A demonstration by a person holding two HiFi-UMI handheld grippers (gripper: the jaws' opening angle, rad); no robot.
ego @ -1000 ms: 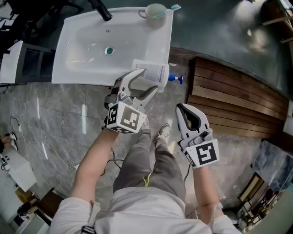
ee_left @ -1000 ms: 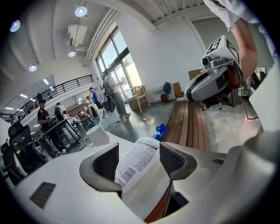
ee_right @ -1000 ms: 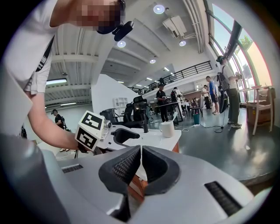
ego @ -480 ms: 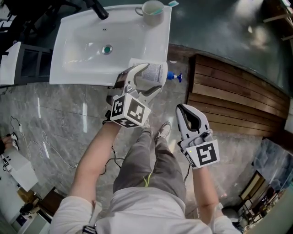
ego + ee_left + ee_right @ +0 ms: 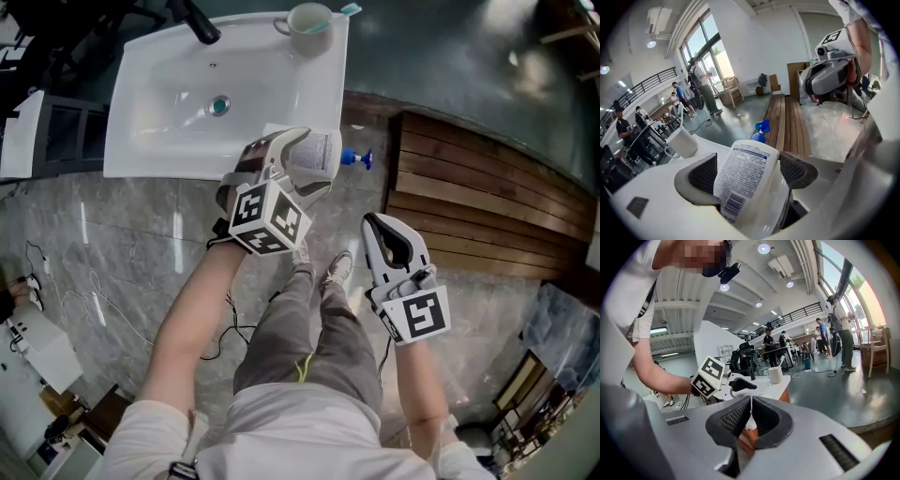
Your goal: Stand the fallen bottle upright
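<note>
A white pump bottle (image 5: 323,148) lies on its side at the front right corner of the white sink (image 5: 159,131). Its blue pump head (image 5: 357,158) sticks out past the rim to the right. My left gripper (image 5: 311,157) reaches down over it, jaws opening, one finger on each side of the bottle's body. In the left gripper view the labelled bottle (image 5: 745,180) fills the space between the pads (image 5: 704,172), with a clear gap at the right-hand pad. My right gripper (image 5: 380,246) hangs over the floor near the person's shoes, shut with nothing in it (image 5: 751,401).
A white mug (image 5: 309,19) holding a toothbrush stands at the sink's back right corner, with a black tap (image 5: 197,21) at the back. A wooden slatted platform (image 5: 469,206) lies to the right. Cables trail over the grey stone floor (image 5: 112,244). Several people stand far off.
My left gripper has moved forward and down over the bottle, tipped more steeply, and its jaws have spread wider round it. The right gripper has stayed put.
</note>
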